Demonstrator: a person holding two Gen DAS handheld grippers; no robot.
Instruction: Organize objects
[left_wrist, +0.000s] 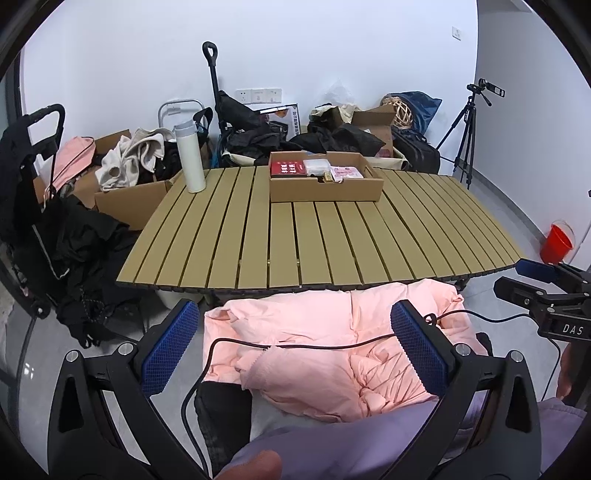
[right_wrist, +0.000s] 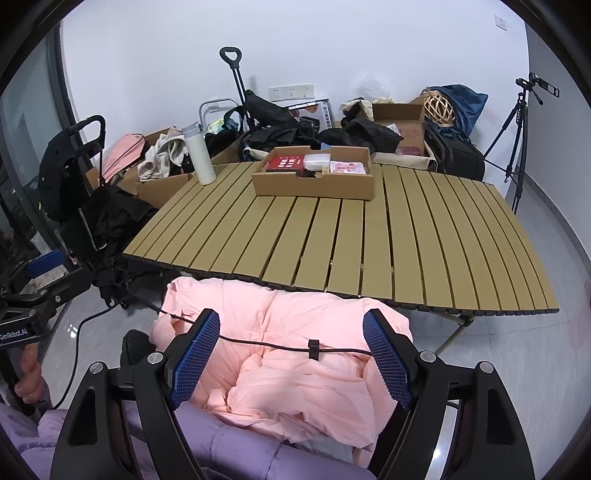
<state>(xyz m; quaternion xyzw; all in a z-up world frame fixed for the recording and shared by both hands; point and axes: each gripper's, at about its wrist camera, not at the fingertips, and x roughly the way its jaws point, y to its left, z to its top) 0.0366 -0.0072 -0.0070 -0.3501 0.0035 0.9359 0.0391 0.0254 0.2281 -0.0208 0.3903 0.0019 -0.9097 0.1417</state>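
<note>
A shallow cardboard box holding a red book and small packets sits at the far middle of the slatted tan table. A white flask stands upright at the table's far left. My left gripper is open, hovering over a crumpled pink padded jacket below the table's near edge. My right gripper is open above the same jacket; it shows again at the right edge of the left wrist view. Nothing sits between either pair of fingers. A thin black cable crosses the jacket.
Behind the table lie cardboard boxes, dark bags, pale clothes and a trolley handle. A black cart with dark clothing stands left. A tripod and red bucket are at the right. A lilac sleeve fills the foreground.
</note>
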